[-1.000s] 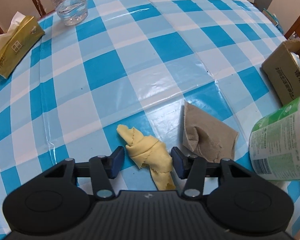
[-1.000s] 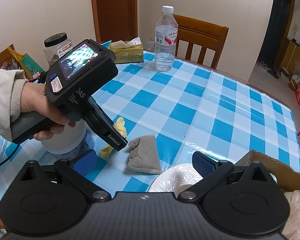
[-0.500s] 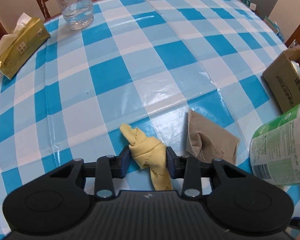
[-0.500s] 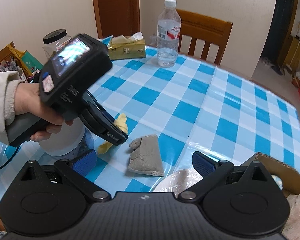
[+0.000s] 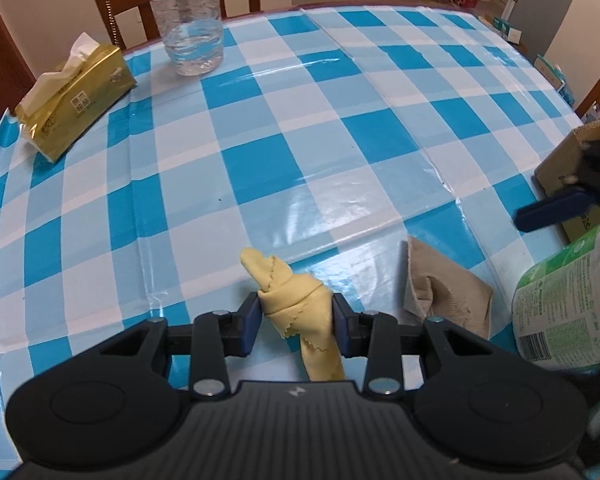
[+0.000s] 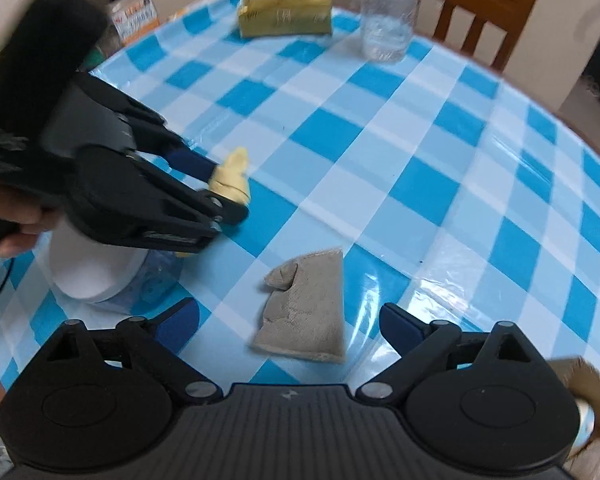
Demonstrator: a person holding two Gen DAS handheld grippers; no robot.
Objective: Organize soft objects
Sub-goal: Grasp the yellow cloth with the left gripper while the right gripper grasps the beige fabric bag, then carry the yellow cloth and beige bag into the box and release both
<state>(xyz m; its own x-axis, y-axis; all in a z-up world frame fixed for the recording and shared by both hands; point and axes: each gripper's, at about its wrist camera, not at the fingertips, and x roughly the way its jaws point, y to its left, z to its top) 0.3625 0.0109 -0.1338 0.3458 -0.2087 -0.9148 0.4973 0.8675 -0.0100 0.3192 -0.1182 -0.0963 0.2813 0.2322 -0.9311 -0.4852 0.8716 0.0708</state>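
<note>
The left gripper (image 5: 294, 320) is clamped on the yellow cloth (image 5: 296, 300), while the right gripper (image 6: 290, 320), jaws closing with nothing pinched, hangs over the grey cloth (image 6: 306, 312) at the yellow cloth's 3 o'clock.

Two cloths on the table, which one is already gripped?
The yellow cloth, pinched in the left gripper. The grey cloth lies free on the tablecloth, below the closing right gripper.

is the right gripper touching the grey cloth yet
Apart. In the right wrist view the right gripper has its closing jaws either side of the grey cloth, with checked tablecloth showing between each blue pad and the cloth's edges.
</note>
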